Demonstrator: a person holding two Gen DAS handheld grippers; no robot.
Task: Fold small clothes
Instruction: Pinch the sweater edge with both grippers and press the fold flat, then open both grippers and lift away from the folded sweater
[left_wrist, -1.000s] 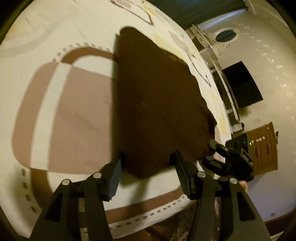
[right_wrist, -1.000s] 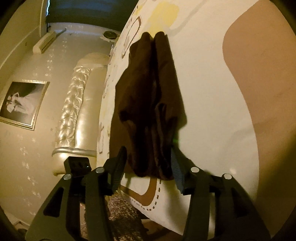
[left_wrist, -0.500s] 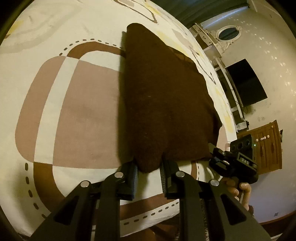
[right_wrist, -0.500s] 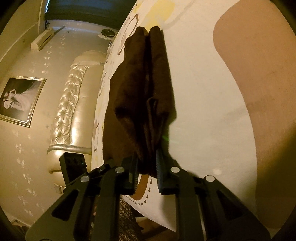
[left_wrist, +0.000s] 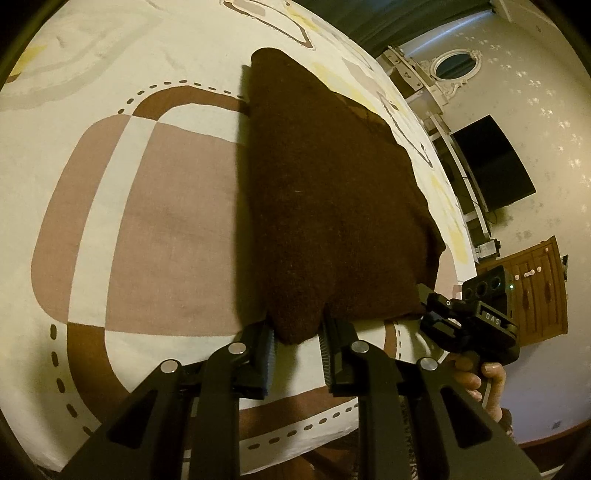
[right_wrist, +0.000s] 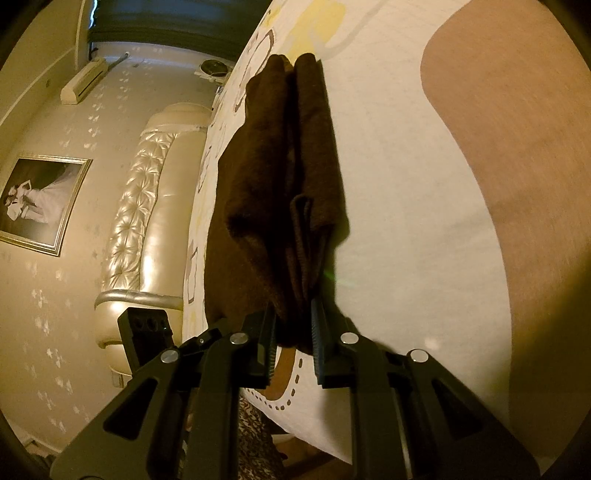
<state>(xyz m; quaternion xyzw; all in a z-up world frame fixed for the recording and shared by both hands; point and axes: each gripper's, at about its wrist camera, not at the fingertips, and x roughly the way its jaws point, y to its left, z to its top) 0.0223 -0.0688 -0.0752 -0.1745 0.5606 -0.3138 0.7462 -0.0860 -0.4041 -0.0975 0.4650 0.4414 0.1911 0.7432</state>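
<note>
Our left gripper pinches the near corner of the dark brown garment. Our right gripper clamps its other near corner, the cloth lying folded on the patterned bedsheet.

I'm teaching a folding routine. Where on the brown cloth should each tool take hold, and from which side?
Grip the two near corners of the brown cloth, coming in low from the bed's near edge. There the hem overhangs as thin points that fit between the fingers, as the left tool and right tool already show.
</note>
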